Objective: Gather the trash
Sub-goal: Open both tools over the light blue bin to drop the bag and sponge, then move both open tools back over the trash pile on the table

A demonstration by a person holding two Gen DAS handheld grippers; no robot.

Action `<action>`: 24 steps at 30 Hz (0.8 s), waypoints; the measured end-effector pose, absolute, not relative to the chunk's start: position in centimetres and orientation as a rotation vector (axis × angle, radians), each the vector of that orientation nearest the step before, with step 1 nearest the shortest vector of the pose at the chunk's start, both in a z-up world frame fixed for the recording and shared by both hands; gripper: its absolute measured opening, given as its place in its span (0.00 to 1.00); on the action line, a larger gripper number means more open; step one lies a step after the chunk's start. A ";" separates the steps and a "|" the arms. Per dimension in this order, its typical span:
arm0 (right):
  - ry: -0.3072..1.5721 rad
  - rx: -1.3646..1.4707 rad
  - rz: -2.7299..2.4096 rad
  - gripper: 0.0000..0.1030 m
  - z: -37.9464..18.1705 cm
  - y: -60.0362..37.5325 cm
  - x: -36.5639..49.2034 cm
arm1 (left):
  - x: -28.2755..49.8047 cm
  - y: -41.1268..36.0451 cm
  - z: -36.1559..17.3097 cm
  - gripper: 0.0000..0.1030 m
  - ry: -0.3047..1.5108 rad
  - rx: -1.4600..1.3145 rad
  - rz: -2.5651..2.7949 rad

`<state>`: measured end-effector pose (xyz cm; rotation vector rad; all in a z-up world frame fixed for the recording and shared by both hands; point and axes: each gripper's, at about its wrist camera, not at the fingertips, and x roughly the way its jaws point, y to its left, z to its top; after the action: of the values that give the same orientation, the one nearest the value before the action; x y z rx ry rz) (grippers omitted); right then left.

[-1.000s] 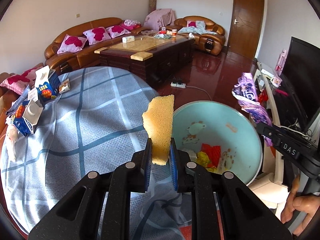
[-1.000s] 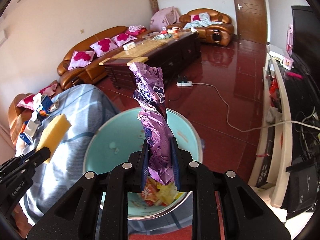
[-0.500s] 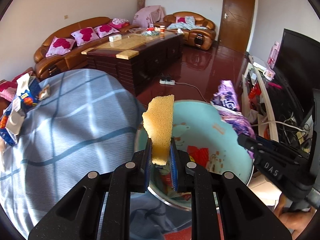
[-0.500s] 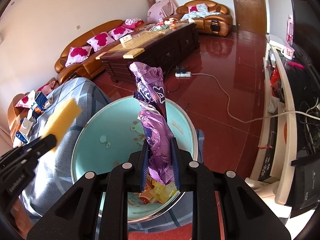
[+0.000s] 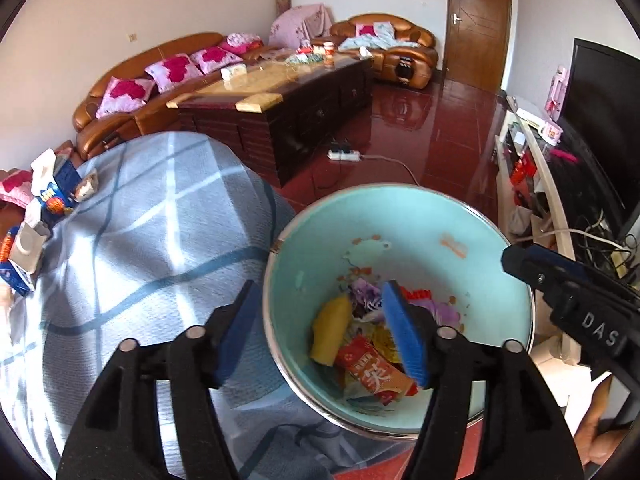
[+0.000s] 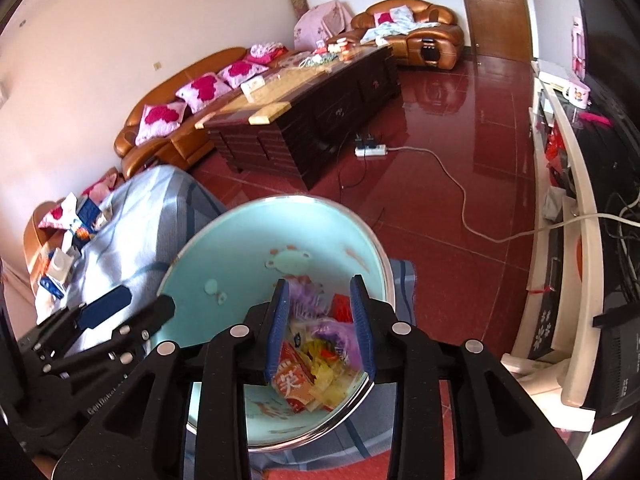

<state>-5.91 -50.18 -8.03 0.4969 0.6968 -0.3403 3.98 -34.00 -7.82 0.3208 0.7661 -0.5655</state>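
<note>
You are in a home living room: leather sofas with pink cushions far left, a dark coffee table mid-room, a TV right, a wooden door far.

Black claw, blue pads, silver screws
</note>
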 end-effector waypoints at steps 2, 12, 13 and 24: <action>0.685 0.494 -0.340 0.35 -7.6 -50.0 -6.0 | 3.7 -33.7 -7.3 0.70 0.739 0.334 -0.547; 0.635 0.443 -0.321 0.37 -5.1 -48.7 -6.2 | 3.9 -28.3 -2.9 0.75 0.664 0.283 -0.515; 0.632 0.433 -0.316 0.37 -4.8 -48.4 -6.1 | 3.9 -27.6 -2.5 0.75 0.655 0.279 -0.506; 0.629 0.349 -0.287 0.40 -2.5 -46.0 -5.7 | 5.7 -20.0 -1.1 0.82 0.647 0.191 -0.405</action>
<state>-5.66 -46.01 -2.52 0.3495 0.6289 -0.2869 5.65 -20.02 -1.15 0.1911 0.6473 -0.4052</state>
